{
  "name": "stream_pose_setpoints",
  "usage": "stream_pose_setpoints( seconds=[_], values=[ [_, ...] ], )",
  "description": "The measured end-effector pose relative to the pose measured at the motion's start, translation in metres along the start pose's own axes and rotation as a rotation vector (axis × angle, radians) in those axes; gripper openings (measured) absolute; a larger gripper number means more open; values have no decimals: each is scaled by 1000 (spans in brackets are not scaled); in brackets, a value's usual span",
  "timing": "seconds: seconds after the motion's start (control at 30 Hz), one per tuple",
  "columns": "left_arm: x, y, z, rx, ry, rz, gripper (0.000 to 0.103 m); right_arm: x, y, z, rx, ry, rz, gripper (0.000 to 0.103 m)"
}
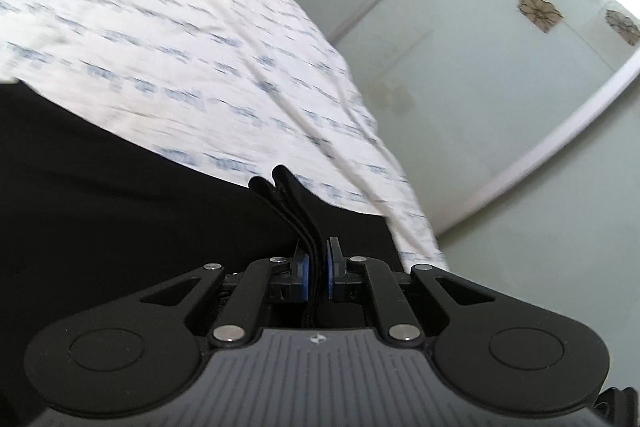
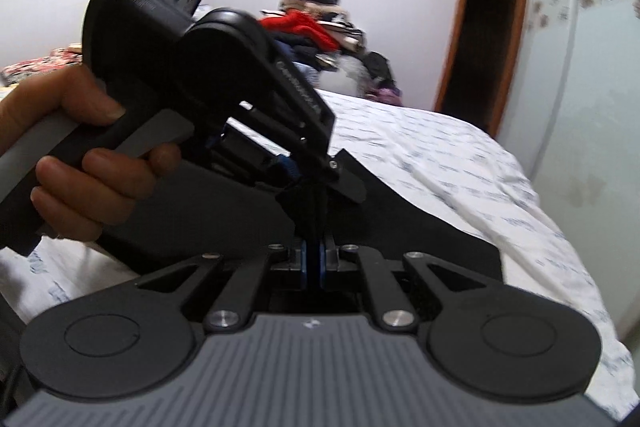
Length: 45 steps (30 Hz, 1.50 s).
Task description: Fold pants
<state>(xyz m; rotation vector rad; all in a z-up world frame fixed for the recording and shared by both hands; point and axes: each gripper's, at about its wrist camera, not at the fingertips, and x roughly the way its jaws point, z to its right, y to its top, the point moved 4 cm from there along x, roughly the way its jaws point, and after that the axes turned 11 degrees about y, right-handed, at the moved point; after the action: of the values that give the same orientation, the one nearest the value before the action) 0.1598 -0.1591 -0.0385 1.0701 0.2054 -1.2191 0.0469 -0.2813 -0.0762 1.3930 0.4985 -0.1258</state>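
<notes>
Black pants (image 1: 100, 207) lie on a bed with a white patterned sheet (image 1: 168, 39). In the left wrist view my left gripper (image 1: 317, 261) is shut on a bunched edge of the pants, and folded layers stick out past the blue pads (image 1: 304, 277). The right wrist view shows my right gripper (image 2: 314, 263) shut on another black edge of the pants (image 2: 420, 223). Just above and beyond it, a hand (image 2: 84, 163) holds my left gripper (image 2: 308, 183), which pinches the same raised strip of cloth. Both grips sit close together.
The bed sheet (image 2: 460, 163) runs to the right edge beside pale sliding wardrobe doors with flower prints (image 1: 500, 39). A heap of clothes (image 2: 320, 27) sits beyond the bed, next to a wooden door frame (image 2: 472, 39).
</notes>
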Motion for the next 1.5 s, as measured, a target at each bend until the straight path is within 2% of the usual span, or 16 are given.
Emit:
stream_pose_setpoints(
  seconds=[0.33, 0.5, 0.7, 0.77, 0.83, 0.93, 1.07, 1.1, 1.17, 1.2, 1.23, 1.27, 1.3, 1.37, 1.43, 1.5],
  values=[
    [-29, 3, -49, 3, 178, 64, 7, 35, 9, -49, -35, 158, -6, 8],
    [-37, 4, -67, -11, 235, 87, 8, 45, 11, -66, -60, 190, -18, 8],
    [-41, 0, -65, 63, 310, 126, 8, 45, 11, -77, -73, 210, -31, 8],
    [-38, 0, -63, 95, 343, 114, 8, 45, 12, -78, -77, 211, -35, 8],
    [-37, 0, -66, 86, 365, 89, 8, 50, 11, -77, -86, 215, -54, 8],
    [-48, 4, -70, 77, 384, 85, 10, 54, 4, -82, -69, 236, -113, 14],
    [-84, 10, -79, 108, 526, 175, 10, 37, 7, -84, -71, 280, -116, 15],
    [-93, 11, -82, 120, 565, 190, 12, 32, 12, -81, -59, 299, -104, 15],
    [-109, 11, -92, 135, 645, 201, 26, 21, 21, -75, -38, 312, -66, 14],
    [-116, 10, -99, 137, 683, 205, 44, 19, 25, -71, -26, 305, -51, 14],
    [-123, 8, -105, 138, 721, 216, 69, 18, 28, -67, -10, 298, -38, 14],
    [-132, 6, -111, 142, 760, 240, 79, 18, 31, -63, 12, 295, -27, 14],
    [-140, 3, -118, 154, 801, 271, 83, 20, 32, -59, 34, 292, -21, 14],
    [-152, -4, -132, 202, 909, 295, 83, 30, 31, -53, 69, 264, -38, 22],
    [-157, -11, -149, 251, 1012, 268, 83, 47, 23, -52, 60, 222, -106, 30],
    [-168, -16, -168, 234, 1082, 253, 83, 58, 8, -60, 29, 199, -203, 30]
  ],
)
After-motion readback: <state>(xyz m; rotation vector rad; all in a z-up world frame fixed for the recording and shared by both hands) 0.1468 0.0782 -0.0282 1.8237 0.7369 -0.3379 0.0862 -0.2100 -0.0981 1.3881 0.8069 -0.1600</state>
